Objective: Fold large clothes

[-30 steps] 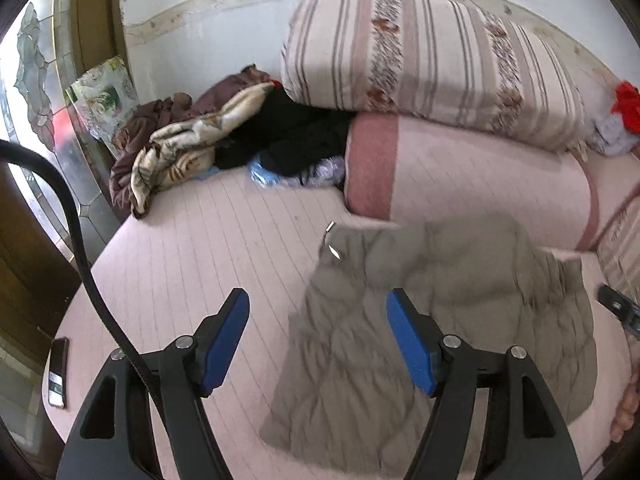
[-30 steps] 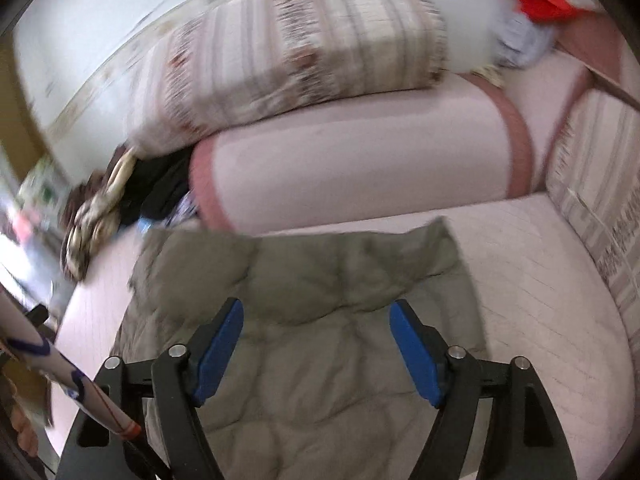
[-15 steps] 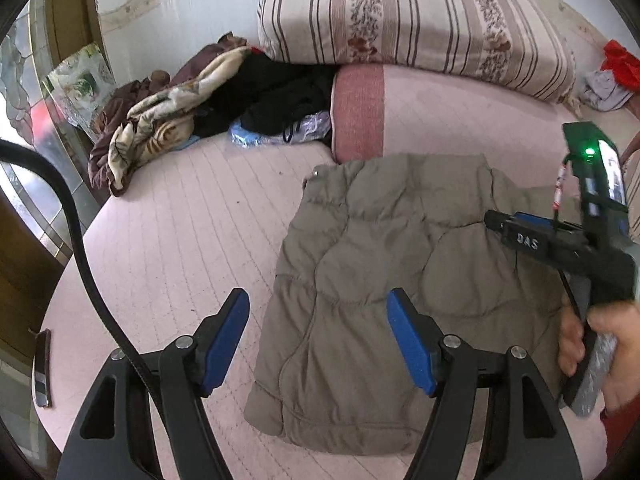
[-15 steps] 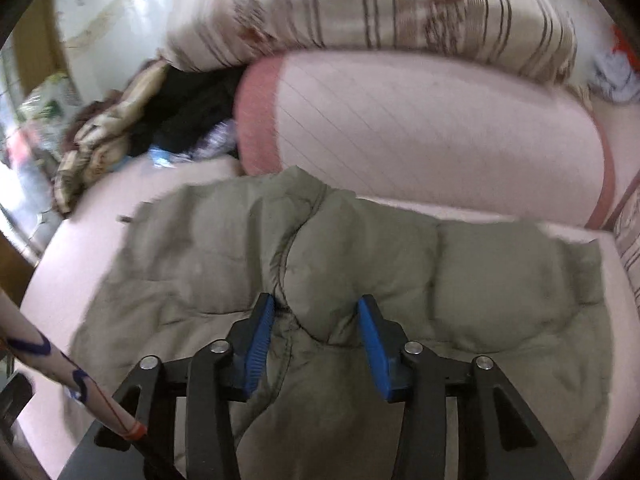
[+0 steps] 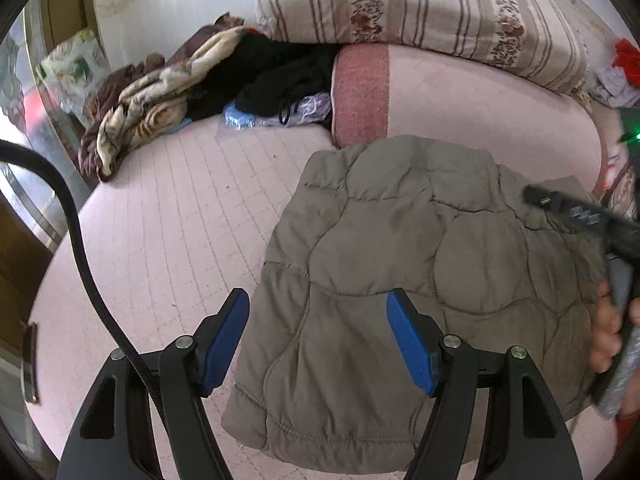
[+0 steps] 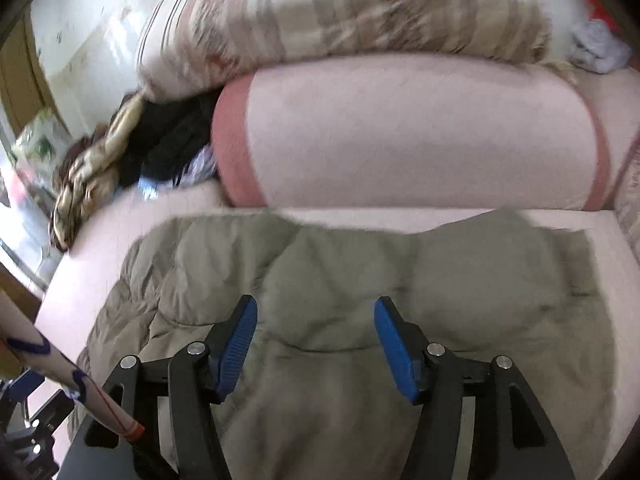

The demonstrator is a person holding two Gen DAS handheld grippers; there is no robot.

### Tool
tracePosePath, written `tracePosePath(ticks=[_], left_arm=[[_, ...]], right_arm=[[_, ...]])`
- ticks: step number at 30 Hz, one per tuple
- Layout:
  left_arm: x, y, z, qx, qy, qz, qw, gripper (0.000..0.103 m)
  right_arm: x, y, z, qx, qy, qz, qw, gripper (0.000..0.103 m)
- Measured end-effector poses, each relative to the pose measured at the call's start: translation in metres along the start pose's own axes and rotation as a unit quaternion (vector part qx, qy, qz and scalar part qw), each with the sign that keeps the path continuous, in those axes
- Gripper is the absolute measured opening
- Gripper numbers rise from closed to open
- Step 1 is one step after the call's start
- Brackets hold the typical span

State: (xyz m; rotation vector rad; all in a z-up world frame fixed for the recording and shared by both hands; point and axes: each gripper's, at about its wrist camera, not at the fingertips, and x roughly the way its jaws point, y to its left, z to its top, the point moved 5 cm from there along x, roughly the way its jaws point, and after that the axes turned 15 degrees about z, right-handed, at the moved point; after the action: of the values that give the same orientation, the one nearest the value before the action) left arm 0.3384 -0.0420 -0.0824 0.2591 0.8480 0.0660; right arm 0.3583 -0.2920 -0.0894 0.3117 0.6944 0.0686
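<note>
An olive-grey quilted jacket [image 5: 400, 280] lies folded on the pink bed cover [image 5: 168, 240]. My left gripper [image 5: 318, 312] hangs open just above the jacket's left edge, which runs between its blue pads without touching them. My right gripper [image 6: 316, 316] hovers over the middle of the jacket [image 6: 360, 272]. Its jaws are opening, and the cloth lies loose below them with nothing pinched. In the left wrist view a hand [image 5: 608, 328] holds the right gripper's handle at the far right, over the jacket's right side.
A pink bolster [image 5: 460, 112] lies right behind the jacket with a striped quilt [image 5: 420, 8] on top. A heap of blankets and dark clothes [image 5: 180, 92] fills the back left. A black cable [image 5: 76, 232] crosses the left, and a slim dark object [image 5: 30, 360] lies at the bed's edge.
Both grippers sank toward the jacket. The right gripper moved over the jacket, narrowed around a raised fold half a second ago, and now stands wider with the cloth lying flat.
</note>
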Motion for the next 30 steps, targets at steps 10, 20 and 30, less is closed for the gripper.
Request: tracePosePath(ticks=[10,20,30], left_arm=[[0.004,-0.024,-0.006,0.028,0.006,0.008,0.9996,0.07],[-0.001,-0.016,-0.01,0.015,0.01,0.006,0.9998,0.07],[-0.025,-0.009,-0.02,0.009,0.005,-0.001,0.9999,0.07]], right_arm=[[-0.006,-0.122,-0.014,0.106,0.011,-0.087,0.991,0.054],[-0.053,-0.112,-0.01,0.081,-0.017,-0.108,0.991,0.062],[-0.079,-0.136,-0.034,0.116,-0.011,-0.118,0.986,0.062]])
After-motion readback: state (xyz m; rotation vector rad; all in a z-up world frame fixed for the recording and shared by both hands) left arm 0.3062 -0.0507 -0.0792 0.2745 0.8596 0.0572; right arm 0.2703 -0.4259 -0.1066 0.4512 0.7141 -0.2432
